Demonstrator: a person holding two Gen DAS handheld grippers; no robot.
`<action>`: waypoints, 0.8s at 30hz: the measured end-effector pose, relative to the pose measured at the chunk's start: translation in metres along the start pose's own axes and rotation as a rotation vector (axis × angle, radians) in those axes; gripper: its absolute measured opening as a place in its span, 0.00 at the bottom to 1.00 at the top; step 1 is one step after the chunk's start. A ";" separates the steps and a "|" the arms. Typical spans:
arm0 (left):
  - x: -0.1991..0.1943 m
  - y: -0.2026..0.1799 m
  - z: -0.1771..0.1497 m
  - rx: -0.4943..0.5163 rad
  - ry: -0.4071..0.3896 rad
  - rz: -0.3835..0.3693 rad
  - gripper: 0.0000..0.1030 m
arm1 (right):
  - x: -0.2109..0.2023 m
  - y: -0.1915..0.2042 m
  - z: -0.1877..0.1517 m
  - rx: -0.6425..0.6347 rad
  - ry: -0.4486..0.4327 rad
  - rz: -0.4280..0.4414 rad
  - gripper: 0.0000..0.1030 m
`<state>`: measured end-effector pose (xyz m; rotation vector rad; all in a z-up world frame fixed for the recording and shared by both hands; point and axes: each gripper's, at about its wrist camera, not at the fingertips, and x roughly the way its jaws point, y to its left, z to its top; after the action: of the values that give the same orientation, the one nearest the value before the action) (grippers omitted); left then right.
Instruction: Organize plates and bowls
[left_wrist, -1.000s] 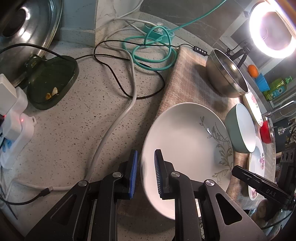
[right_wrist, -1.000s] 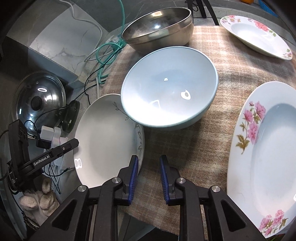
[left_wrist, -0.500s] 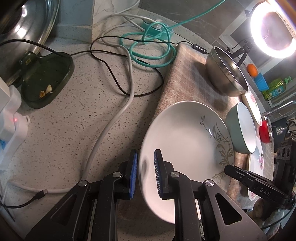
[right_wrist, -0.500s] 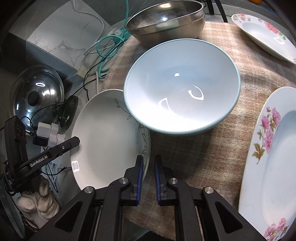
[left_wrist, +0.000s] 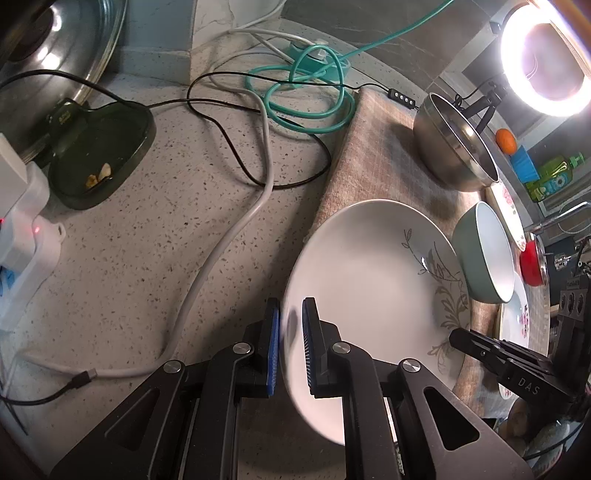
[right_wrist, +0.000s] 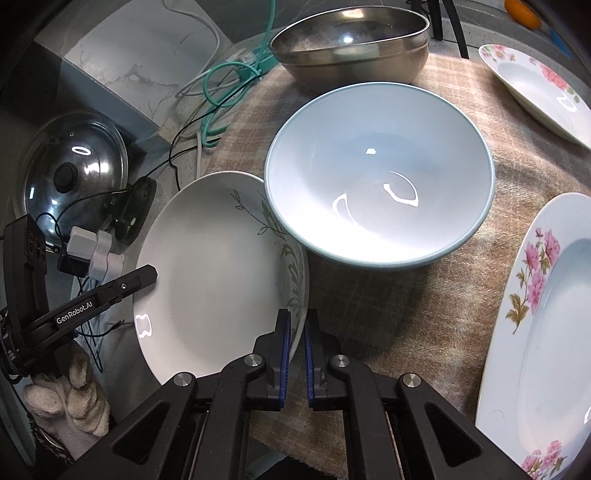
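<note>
A white plate with a grey leaf pattern lies at the left edge of the plaid cloth. My left gripper has its jaws around the plate's near rim, closed on it. My right gripper has its jaws around the same plate at its opposite rim, nearly shut on it. A pale green bowl sits just beyond the plate, its edge over the plate's rim. A steel bowl stands behind it. Two pink-flowered plates lie to the right.
Black, white and teal cables lie loose on the speckled counter. A dark green dish, a pot lid and a white power adapter sit at the left. A ring light glares at the back right.
My left gripper moved right and closed over the leaf plate's rim. My right gripper moved forward and narrowed onto the plate's other rim.
</note>
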<state>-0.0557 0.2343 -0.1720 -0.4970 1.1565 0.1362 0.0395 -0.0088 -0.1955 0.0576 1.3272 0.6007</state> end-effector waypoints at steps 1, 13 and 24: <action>-0.002 0.000 -0.001 -0.001 -0.003 0.003 0.10 | 0.000 0.000 -0.001 -0.003 0.000 -0.001 0.06; -0.024 0.004 -0.016 -0.042 -0.034 0.018 0.10 | -0.006 0.011 -0.012 -0.040 0.010 0.031 0.06; -0.043 -0.012 -0.029 -0.046 -0.074 0.011 0.10 | -0.030 0.002 -0.020 -0.059 0.000 0.054 0.07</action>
<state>-0.0935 0.2169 -0.1388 -0.5228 1.0857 0.1895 0.0168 -0.0259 -0.1736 0.0458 1.3102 0.6851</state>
